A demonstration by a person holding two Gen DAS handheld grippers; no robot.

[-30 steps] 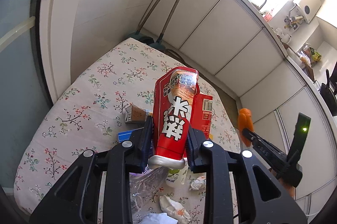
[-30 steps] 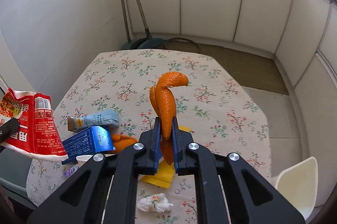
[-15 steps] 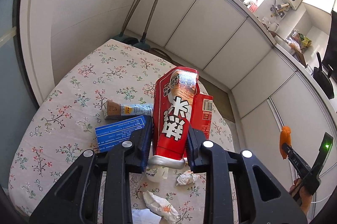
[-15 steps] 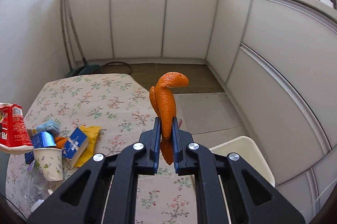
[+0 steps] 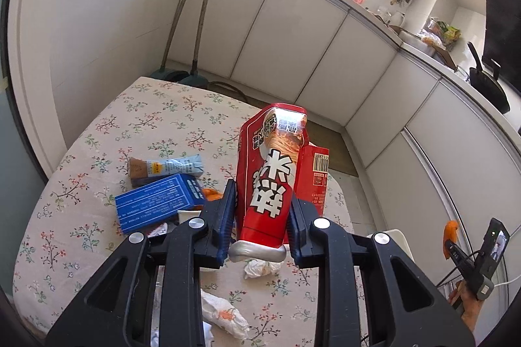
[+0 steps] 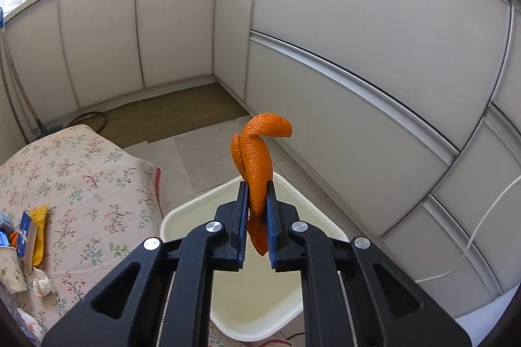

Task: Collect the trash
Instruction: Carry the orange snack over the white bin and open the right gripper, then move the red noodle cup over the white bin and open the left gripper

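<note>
My left gripper (image 5: 260, 194) is shut on a red snack packet (image 5: 273, 171) with white characters, held upright above the floral tablecloth (image 5: 97, 125). My right gripper (image 6: 255, 187) is shut on a curled strip of orange peel (image 6: 257, 151) and hangs over a cream bin (image 6: 247, 288) on the floor beside the table. In the left wrist view the right gripper (image 5: 451, 244) with its peel shows at the far right. On the table lie a blue box (image 5: 156, 207), a pale blue wrapper (image 5: 169, 167) and crumpled tissues (image 5: 260, 268).
White cabinet fronts (image 6: 358, 53) curve round the room close behind the bin. A brown mat (image 6: 176, 115) covers the floor past the table. A paper cup (image 6: 11, 272) and yellow wrapper (image 6: 40, 233) sit at the table's near edge. Mop handles (image 5: 192, 21) lean against the wall.
My right gripper has swung right with the peel, from above the table to over the cream bin. My left gripper shifted sideways with the red packet, which stays held the same way.
</note>
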